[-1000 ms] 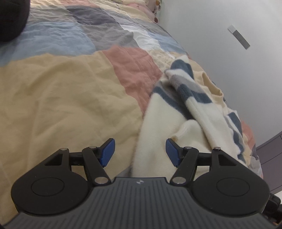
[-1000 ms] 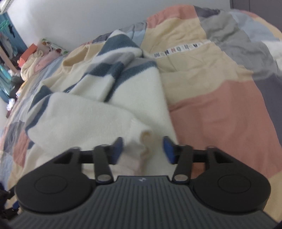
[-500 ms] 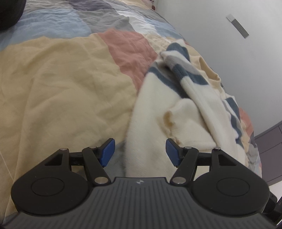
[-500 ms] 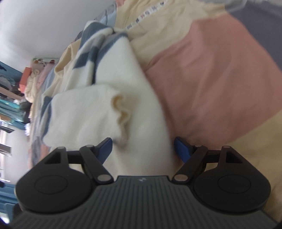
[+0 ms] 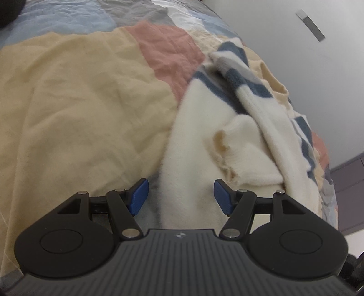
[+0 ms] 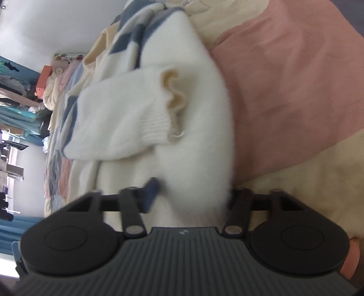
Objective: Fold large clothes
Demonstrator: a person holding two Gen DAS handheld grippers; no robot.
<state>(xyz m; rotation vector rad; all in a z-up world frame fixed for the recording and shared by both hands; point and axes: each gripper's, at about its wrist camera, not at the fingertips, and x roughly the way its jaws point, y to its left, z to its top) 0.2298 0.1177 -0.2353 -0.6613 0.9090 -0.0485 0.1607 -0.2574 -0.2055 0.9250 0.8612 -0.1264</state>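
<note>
Cream sweater (image 5: 195, 145) with blue and grey stripes, bunched along the bed's wall-side edge, on top of the patchwork quilt (image 5: 75, 107). Left gripper (image 5: 180, 195) low over the near end of the knit, blue pads spread wide, left pad (image 5: 138, 195) over a shadowed strip of quilt just beside the cream edge, right pad (image 5: 223, 198) over the fabric itself. Nothing pinched there, gap wide open. Ribbed cuff (image 5: 224, 148) of a folded-over sleeve lying just ahead of the right pad, opening toward the camera, creamy-yellow inside.

Over to the right wrist view: right gripper (image 6: 190, 193) tilted sharply, straddling a thick fold of the same sweater (image 6: 195, 127). Blurred left pad (image 6: 151, 191) pressed against the knit; the other pad buried behind the fluffy edge (so no telling whether the fold is truly clamped or merely sitting between spread fingers). Same cuff (image 6: 173, 107) lying on top of the fold, just beyond the fingertips. Pink quilt panel (image 6: 293, 91) to the right of the sweater, cream panel nearer the camera. Striped portion (image 6: 134, 38) heaped toward the far end, by the white wall (image 6: 56, 20).
</note>
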